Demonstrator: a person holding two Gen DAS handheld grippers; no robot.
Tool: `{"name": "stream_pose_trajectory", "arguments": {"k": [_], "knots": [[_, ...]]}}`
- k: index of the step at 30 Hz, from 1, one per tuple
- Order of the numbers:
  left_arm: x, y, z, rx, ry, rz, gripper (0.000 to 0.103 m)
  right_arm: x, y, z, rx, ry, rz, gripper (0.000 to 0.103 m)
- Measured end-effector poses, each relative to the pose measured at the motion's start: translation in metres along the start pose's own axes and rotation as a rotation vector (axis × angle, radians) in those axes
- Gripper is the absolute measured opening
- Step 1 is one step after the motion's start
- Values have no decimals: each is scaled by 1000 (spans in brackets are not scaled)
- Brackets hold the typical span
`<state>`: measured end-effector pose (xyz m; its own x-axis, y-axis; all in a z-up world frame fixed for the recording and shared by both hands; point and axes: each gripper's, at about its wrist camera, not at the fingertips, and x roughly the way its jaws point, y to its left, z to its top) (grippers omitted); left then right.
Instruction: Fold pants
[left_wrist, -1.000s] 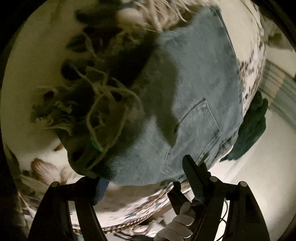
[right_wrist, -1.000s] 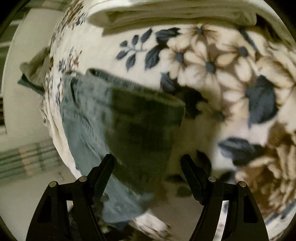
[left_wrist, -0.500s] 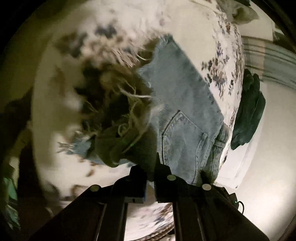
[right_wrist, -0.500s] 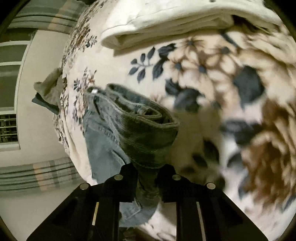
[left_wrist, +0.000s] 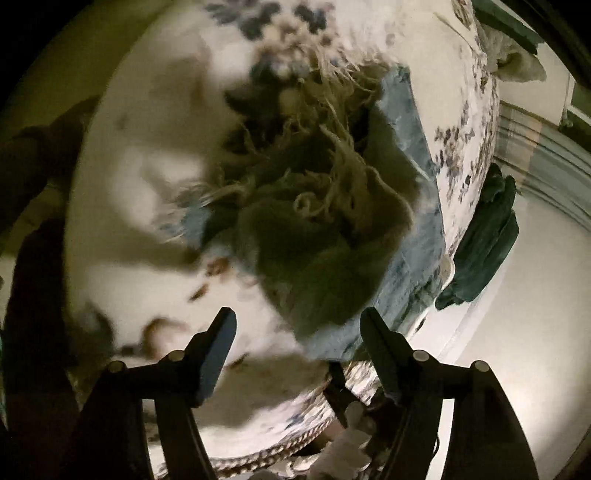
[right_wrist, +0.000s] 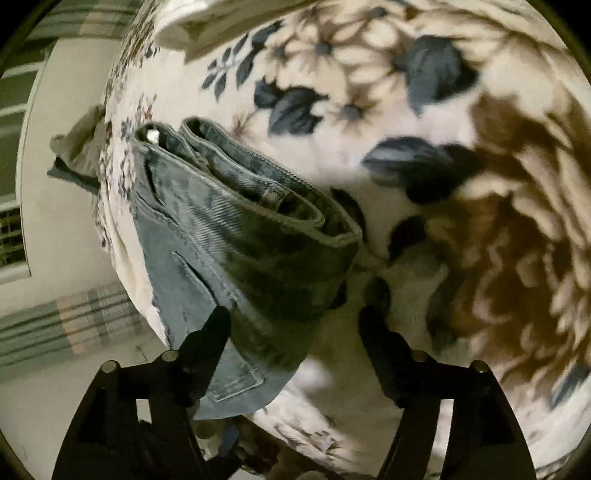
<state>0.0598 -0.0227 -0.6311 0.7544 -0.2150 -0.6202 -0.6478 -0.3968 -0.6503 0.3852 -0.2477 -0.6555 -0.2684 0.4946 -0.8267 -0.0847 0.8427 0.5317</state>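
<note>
The pants (right_wrist: 236, 236) were blue denim with a coarse twill weave, lying folded on a soft blanket (right_wrist: 424, 221) printed with cream flowers and slate-blue leaves. In the right wrist view the thick stitched waistband curled into 2 rolled layers, a pocket seam showing below it. In the left wrist view the pants (left_wrist: 413, 229) showed frayed hems, a tangle of pale loose threads (left_wrist: 340, 162) (blurred, mostly in shadow) lying over the darker cloth. A dark green garment (left_wrist: 484, 236) hung off the blanket's edge. The left gripper (left_wrist: 295, 328) stood wide apart, holding nothing, just above the folded cloth. The right gripper (right_wrist: 295, 325) was likewise spread wide, its left finger over the denim.
</note>
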Motion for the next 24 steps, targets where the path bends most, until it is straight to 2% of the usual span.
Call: {"name": "stream_pose_trajectory", "arguments": {"k": [3,5,8,10,11,12,15,16,20,24], "knots": [[7,-10,10,13,-51,-21,67,7,-1,6,-9,5,17,79],[16,-17,21,10,-80,-3,68,13,-3,11,2,2,34,82],[26,-12,34,-78,-83,-10,66,23,-2,20,36,-3,62,82],[25,-12,34,-97,-92,-6,65,19,-6,19,58,-36,98,82],[24,-15,32,-85,-101,9,56,16,-9,17,71,-55,114,80],[24,-19,30,-61,-109,30,41,13,-10,16,81,-77,134,79],[21,-27,29,19,-129,52,34,10,-8,18,77,-122,157,77],[22,-30,30,30,-133,54,33,12,-7,19,70,-131,153,75],[21,-46,32,86,-138,58,26,12,9,19,33,-178,90,49],[7,-83,23,217,-138,75,25,-8,33,12,10,-216,59,40]]}}
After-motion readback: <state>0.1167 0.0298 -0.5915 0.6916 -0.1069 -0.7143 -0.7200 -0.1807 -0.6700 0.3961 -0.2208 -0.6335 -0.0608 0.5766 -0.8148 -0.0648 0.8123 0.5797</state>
